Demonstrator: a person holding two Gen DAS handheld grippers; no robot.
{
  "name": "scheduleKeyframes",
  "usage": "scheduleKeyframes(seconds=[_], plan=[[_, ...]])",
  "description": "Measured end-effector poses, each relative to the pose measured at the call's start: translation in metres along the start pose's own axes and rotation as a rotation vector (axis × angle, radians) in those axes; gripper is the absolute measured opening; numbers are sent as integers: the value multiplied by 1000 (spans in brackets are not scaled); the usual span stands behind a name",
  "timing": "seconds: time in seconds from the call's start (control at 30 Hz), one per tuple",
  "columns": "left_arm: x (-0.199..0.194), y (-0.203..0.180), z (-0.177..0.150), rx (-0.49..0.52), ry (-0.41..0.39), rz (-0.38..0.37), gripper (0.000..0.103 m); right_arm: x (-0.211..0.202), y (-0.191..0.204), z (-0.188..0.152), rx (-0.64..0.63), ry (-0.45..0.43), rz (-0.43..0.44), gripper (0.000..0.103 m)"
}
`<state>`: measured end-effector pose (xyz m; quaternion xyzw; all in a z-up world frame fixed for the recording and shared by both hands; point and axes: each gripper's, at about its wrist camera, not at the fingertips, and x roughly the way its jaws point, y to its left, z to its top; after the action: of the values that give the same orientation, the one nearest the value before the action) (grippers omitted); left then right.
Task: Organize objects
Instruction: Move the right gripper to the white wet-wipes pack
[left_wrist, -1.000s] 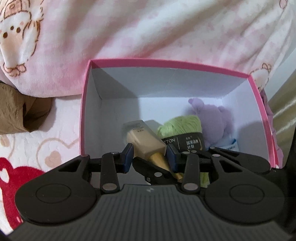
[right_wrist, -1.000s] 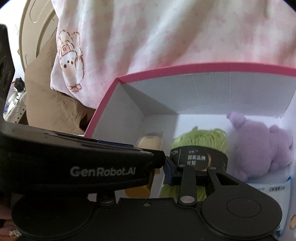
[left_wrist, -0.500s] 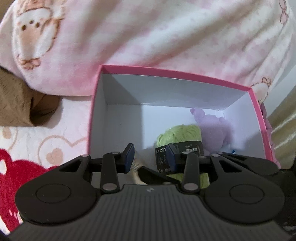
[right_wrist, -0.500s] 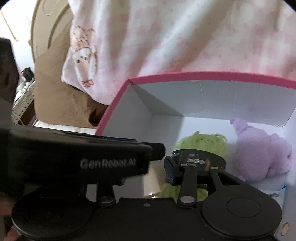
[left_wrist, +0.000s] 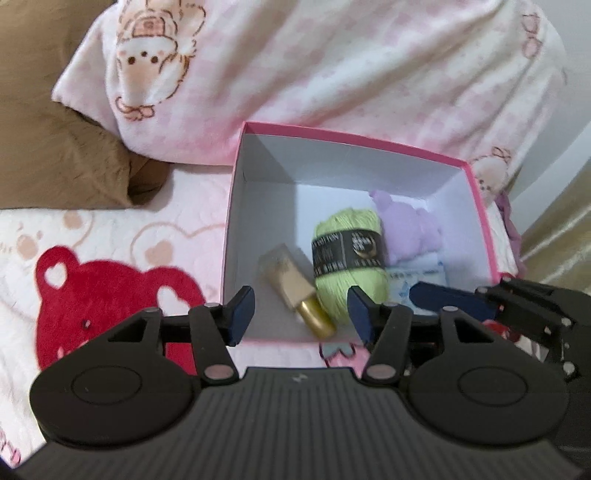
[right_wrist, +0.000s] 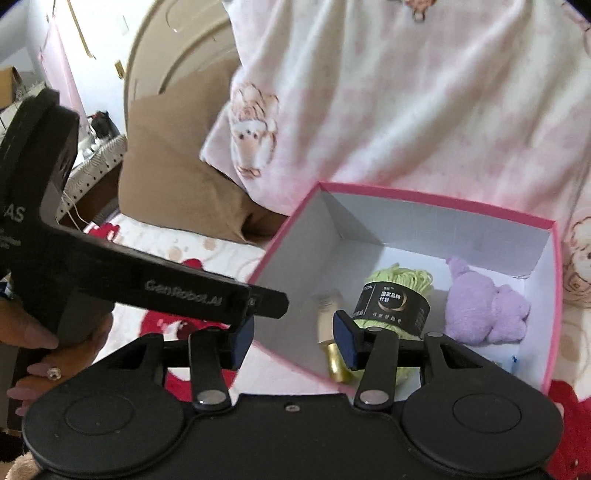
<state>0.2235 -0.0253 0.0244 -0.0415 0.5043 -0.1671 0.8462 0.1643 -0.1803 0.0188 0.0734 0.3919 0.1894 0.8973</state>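
Note:
A pink box (left_wrist: 351, 142) with a white inside sits on the bed. In it lie a beige tube (left_wrist: 288, 280) with a gold cap, a green yarn ball (left_wrist: 347, 258) with a black label, a purple plush toy (left_wrist: 410, 229) and a white-blue packet (left_wrist: 413, 277). My left gripper (left_wrist: 301, 310) hovers over the box's near edge, jaws opening, gripping nothing. My right gripper (right_wrist: 293, 334) hangs above the near left corner of the box (right_wrist: 443, 201), jaws opening and empty. From there I see the tube (right_wrist: 327, 310), yarn (right_wrist: 395, 295) and plush (right_wrist: 484, 310).
A pink-and-white blanket (left_wrist: 332, 74) with cartoon animals is piled behind the box. A brown pillow (left_wrist: 55, 158) lies to the left. The bedsheet (left_wrist: 92, 295) has a red bear print. A hand (right_wrist: 37, 332) holds the left gripper's handle.
The left gripper has let go of the beige tube, which now lies in the box. Both grippers have risen and drawn back from the box, and their jaws stand wider.

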Motion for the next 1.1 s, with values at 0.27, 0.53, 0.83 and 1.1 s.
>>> scheduleKeyframes(seconds=[0.27,0.53,0.83,1.1], plan=[[-60,-23,-26,11,-7,4,65,-54,23,-13,-121,17,-25,62],[-91,-61,-57,74,20,-26,74,-117,24,-38,-233,13,-64,69],[-74,-95,-91,112,64,-76,83,-145,-6,-85,-229,37,-23,77],[-19,-101,-121,61,125,-107,84,-116,-30,-121,-220,114,6,77]])
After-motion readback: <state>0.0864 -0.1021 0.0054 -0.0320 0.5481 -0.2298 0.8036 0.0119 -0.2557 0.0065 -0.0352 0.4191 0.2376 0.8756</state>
